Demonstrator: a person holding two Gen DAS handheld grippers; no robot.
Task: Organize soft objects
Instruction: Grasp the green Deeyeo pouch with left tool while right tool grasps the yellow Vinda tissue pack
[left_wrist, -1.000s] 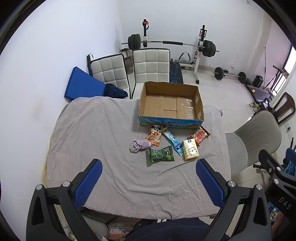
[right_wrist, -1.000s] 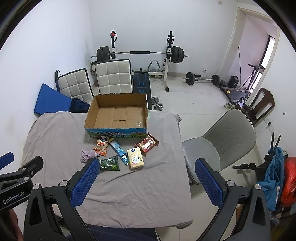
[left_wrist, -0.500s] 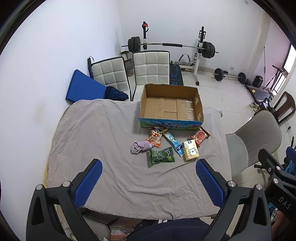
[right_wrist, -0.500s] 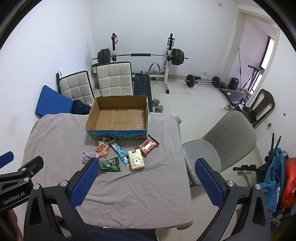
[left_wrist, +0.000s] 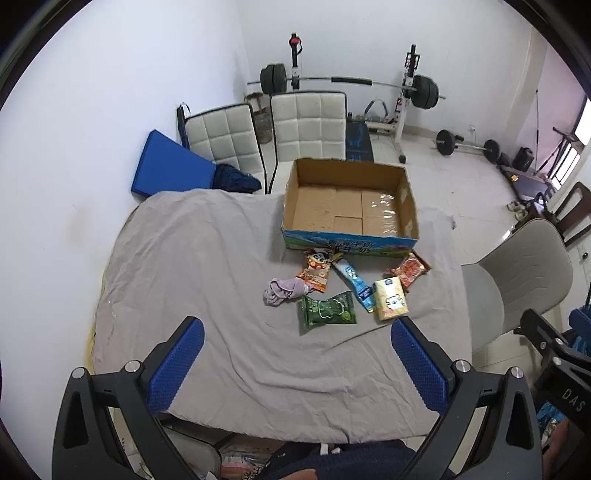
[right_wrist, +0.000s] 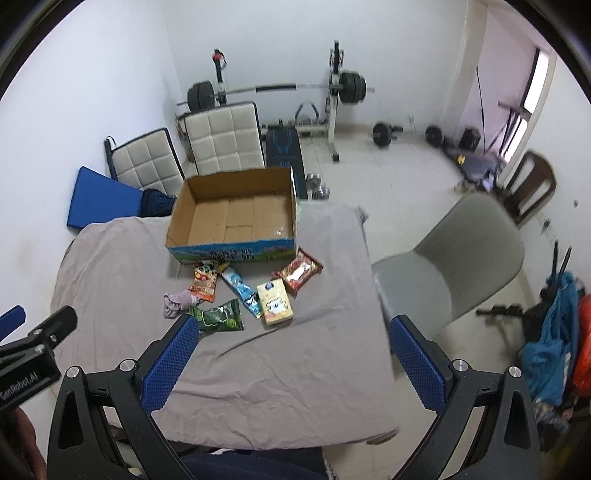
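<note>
On the grey cloth-covered table (left_wrist: 192, 258), a cluster of soft packets lies just in front of an open cardboard box (left_wrist: 351, 206), whose inside shows only bare cardboard. Nearest the box sit an orange snack bag (left_wrist: 314, 271), a blue tube-shaped packet (left_wrist: 354, 282) and a red snack bag (left_wrist: 410, 271); closer to the camera lie a crumpled lilac cloth (left_wrist: 280, 291), a green packet (left_wrist: 328, 312) and a yellow tissue pack (left_wrist: 390, 303).

Only the right wrist view shows small dumbbells (right_wrist: 317, 186) on the floor behind the box and blue clothing (right_wrist: 554, 347) hanging at the far right; only the left wrist view shows the whole left side of the table.

The room is white-walled with a barbell rack (left_wrist: 351, 81), two white padded chairs (left_wrist: 306, 125), a blue mat (left_wrist: 170, 168) and a grey chair (left_wrist: 517, 280) just beside the table's right edge.

The left gripper (left_wrist: 297, 363) and right gripper (right_wrist: 288, 360) both hover over the near table edge, jaws spread wide and holding nothing. Bare cloth stretches between them and the packets.
</note>
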